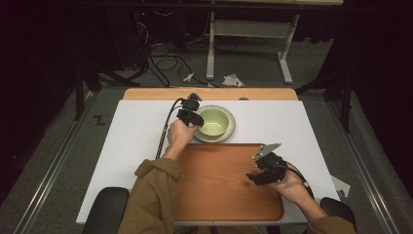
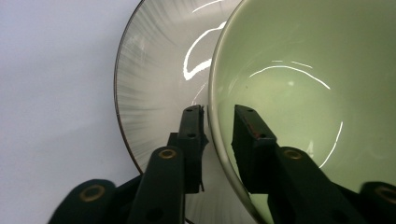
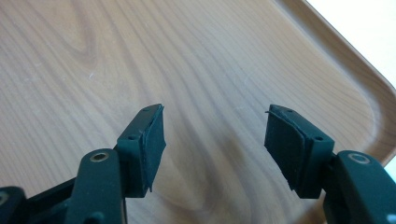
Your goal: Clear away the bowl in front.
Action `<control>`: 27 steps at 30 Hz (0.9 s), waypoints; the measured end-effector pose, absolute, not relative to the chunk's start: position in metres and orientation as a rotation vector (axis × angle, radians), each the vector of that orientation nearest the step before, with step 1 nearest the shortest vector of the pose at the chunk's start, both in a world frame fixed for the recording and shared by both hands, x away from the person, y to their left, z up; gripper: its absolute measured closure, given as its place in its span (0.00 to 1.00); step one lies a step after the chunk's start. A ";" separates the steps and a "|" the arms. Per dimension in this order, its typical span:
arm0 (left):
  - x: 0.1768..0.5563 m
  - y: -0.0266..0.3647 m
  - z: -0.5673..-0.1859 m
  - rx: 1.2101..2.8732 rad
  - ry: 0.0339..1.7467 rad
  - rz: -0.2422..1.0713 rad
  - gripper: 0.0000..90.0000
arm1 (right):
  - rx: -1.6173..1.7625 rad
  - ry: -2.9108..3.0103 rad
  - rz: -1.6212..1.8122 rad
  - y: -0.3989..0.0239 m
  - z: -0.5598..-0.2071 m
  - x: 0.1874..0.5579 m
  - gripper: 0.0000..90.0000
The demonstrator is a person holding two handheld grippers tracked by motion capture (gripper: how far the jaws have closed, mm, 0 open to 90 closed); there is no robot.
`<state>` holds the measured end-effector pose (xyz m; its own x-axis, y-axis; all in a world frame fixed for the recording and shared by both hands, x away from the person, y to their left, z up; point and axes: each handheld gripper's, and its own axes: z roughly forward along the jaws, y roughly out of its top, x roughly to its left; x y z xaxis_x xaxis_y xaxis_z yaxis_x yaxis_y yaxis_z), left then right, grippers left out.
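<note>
A pale green bowl (image 1: pixel 213 122) (image 2: pixel 303 70) stands on a grey striped plate (image 1: pixel 231 130) (image 2: pixel 154 70) at the middle of the white table top. My left gripper (image 1: pixel 195 115) (image 2: pixel 218 112) straddles the bowl's left rim, one jaw outside over the plate and one inside the bowl, closed narrowly on the rim. My right gripper (image 1: pixel 253 173) (image 3: pixel 215 121) hovers open over the right part of a wooden tray (image 1: pixel 219 190) (image 3: pixel 140 56), with nothing between its jaws.
The tray lies at the front of the table, right behind the person's forearms. The white table top (image 1: pixel 136 136) stretches to both sides of the plate. A wooden strip (image 1: pixel 146 93) runs along the far edge.
</note>
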<state>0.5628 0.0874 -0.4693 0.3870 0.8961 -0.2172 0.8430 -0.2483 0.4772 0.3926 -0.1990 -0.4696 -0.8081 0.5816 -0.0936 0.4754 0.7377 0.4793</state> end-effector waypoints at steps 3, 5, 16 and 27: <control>0.564 0.089 -0.469 2.084 1.505 0.117 0.87 | 0.835 2.703 0.648 -0.199 -0.469 0.392 0.42; 0.566 0.091 -0.470 2.043 1.510 0.112 0.88 | 0.822 2.704 0.651 -0.199 -0.469 0.393 0.42; 0.569 0.094 -0.470 1.966 1.541 0.065 0.91 | 0.829 2.702 0.654 -0.199 -0.468 0.392 0.42; 0.563 0.090 -0.459 1.934 1.498 0.091 0.90 | 0.825 2.698 0.651 -0.199 -0.468 0.392 0.42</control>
